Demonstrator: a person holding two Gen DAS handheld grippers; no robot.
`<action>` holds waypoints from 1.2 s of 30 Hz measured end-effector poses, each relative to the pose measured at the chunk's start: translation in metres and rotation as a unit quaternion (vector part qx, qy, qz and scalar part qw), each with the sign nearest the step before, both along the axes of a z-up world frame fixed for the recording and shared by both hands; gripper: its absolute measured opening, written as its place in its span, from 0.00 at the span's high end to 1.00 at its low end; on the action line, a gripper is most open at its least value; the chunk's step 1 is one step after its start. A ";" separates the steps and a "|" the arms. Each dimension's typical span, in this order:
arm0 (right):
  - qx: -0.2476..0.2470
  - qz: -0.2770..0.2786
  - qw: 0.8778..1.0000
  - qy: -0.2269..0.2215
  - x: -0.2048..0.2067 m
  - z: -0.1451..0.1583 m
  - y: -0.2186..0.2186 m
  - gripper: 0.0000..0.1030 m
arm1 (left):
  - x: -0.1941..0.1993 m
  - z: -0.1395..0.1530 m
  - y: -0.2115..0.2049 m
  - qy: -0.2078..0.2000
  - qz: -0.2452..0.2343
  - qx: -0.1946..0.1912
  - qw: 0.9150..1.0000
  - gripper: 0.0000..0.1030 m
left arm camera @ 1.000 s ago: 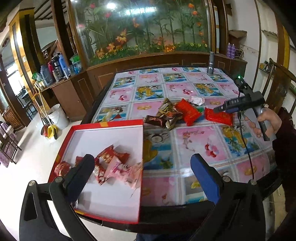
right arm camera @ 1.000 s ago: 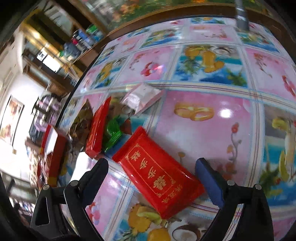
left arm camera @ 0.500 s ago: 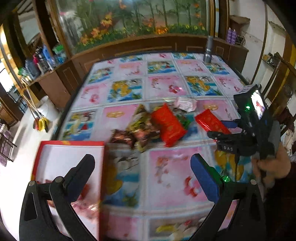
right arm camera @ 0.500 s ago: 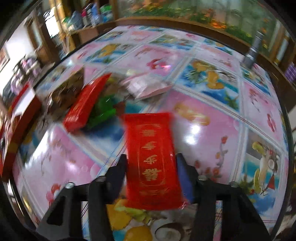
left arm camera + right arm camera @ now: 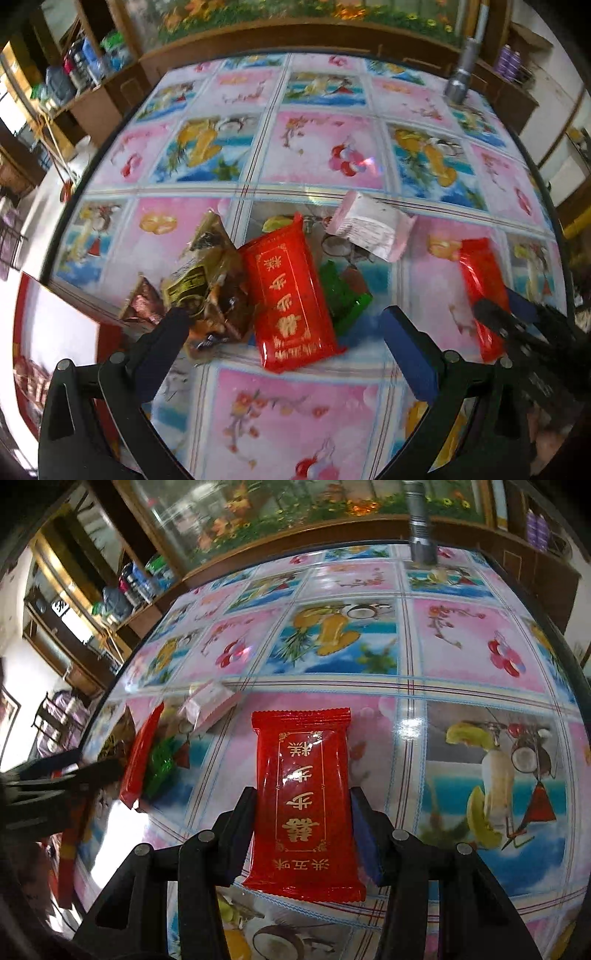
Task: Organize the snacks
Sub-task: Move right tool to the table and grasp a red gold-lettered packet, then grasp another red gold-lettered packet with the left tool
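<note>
My right gripper (image 5: 303, 794) is shut on a red snack packet with gold print (image 5: 303, 797); both pads press its long sides, just above the tablecloth. In the left wrist view that packet (image 5: 480, 280) and the right gripper (image 5: 506, 314) show at the right. My left gripper (image 5: 284, 321) is open and hangs over a pile of snacks: a second red packet (image 5: 291, 291), a green one (image 5: 343, 295), brown and gold ones (image 5: 207, 273) and a pink-white one (image 5: 369, 225). Nothing is held between the left fingers.
A red box with a white inside (image 5: 55, 332) sits at the table's left edge with several wrapped snacks in it. A metal cylinder (image 5: 460, 74) stands at the far right of the flowered tablecloth (image 5: 317, 151). A wooden cabinet runs behind the table.
The left gripper swung from above the red box to the right and lower, over the snack pile. The right gripper's jaws closed on the red packet, which now points straight ahead.
</note>
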State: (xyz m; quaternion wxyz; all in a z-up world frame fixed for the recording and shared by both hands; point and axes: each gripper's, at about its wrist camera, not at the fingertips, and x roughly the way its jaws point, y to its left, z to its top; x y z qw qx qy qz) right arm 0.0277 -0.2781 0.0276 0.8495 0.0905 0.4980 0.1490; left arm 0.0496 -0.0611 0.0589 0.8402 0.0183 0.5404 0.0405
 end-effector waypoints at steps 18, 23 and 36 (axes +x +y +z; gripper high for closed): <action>0.043 0.001 0.999 -0.012 -0.002 0.005 -0.002 0.55 | -0.060 -0.027 0.009 -0.022 -0.126 0.039 0.991 0.27; 0.029 0.005 0.999 -0.016 -0.003 0.006 0.002 0.53 | -0.079 -0.016 0.014 -0.019 -0.139 0.016 0.990 0.28; -0.132 0.046 0.990 -0.030 -0.011 -0.010 0.047 0.28 | -0.053 -0.030 -0.017 -0.010 -0.121 0.041 0.992 0.16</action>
